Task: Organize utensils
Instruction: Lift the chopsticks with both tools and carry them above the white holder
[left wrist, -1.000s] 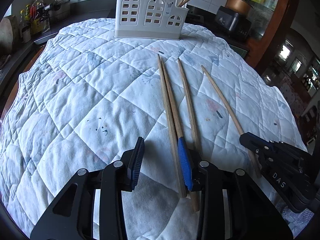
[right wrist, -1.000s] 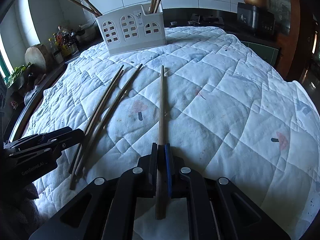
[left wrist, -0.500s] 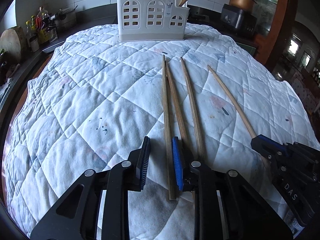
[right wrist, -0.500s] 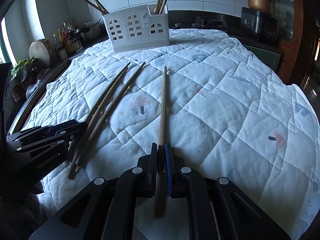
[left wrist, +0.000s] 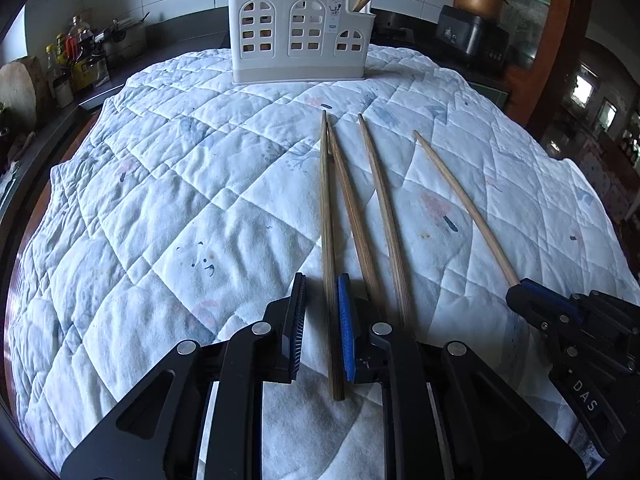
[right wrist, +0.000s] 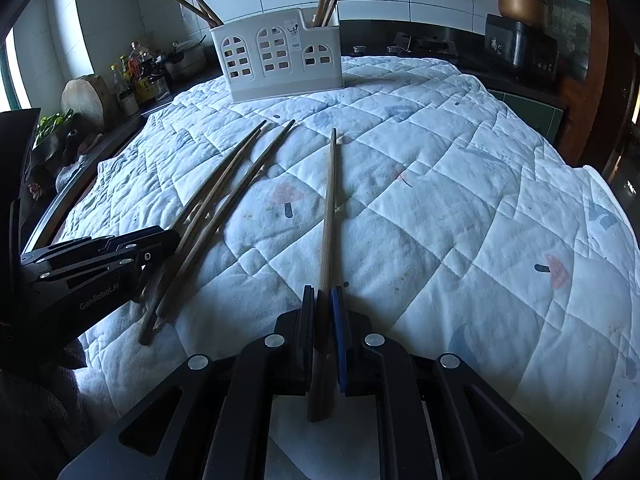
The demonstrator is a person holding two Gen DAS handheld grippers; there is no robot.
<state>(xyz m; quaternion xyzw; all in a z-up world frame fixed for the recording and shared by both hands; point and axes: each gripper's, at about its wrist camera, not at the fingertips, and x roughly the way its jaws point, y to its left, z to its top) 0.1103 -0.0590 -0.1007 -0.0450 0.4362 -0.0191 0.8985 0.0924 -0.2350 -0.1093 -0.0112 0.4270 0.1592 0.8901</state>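
**Two hand-held grippers at the chopsticks on the quilt**

We see the left hand-held gripper (left wrist: 322, 320) low over the quilted cloth (left wrist: 168, 200), its jaws spread a little with the leftmost chopstick (left wrist: 327, 240) lying between them. The blue pad (left wrist: 345, 328) sits right beside that stick, while a gap shows on the black pad's side. Just to the right lie two more chopsticks: the second chopstick (left wrist: 352, 208), whose far tip meets the first one's, and the third chopstick (left wrist: 386, 216), whose near end runs under the gripper's right finger.

Our right hand-held gripper (right wrist: 324, 320) is pressed together on the pale chopstick (right wrist: 329, 208), which points straight ahead, its butt end sticking out behind the pads. We cannot tell whether its far tip rests on the quilt. In the left view this gripper shows at the right edge, with the pale stick reaching out from its tip.

Farther out, at the back of the quilt, stands the white utensil holder (right wrist: 280, 60) with arched cut-outs; chopsticks lean out of its left and right compartments. Beyond it runs the dark counter (right wrist: 460, 46) with bottles (right wrist: 136, 72) at the left.
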